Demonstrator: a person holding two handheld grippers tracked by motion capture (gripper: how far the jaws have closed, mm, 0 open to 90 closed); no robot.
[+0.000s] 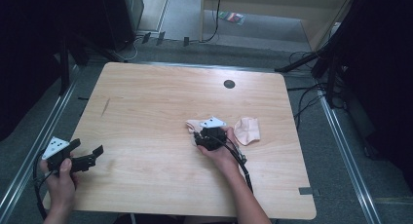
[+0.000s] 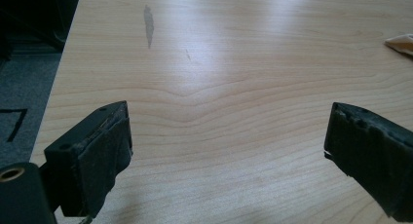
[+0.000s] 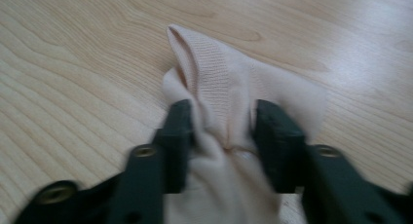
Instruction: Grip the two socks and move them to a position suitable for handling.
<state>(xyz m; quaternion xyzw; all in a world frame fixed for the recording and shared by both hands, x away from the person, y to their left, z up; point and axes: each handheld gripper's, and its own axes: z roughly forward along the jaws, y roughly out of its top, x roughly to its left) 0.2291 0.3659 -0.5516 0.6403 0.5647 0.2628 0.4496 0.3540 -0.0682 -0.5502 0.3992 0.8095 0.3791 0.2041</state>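
Near the table's (image 1: 146,97) middle, the right gripper (image 3: 221,131) pinches a bunched beige sock (image 3: 219,83), jaws pressed on its fabric. A second sock (image 1: 247,130) lies just to its right. A firm, centred pinch should stop the knit slipping. At the table's left edge, the left gripper (image 2: 229,151) rests level, jaws wide and empty.

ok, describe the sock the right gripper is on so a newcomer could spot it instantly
On the wooden table, look right of centre, where the right gripper comes down. The pale pink sock is bunched between its jaws, pads pressing the fabric. A second pink sock lies free just to its right, untouched.
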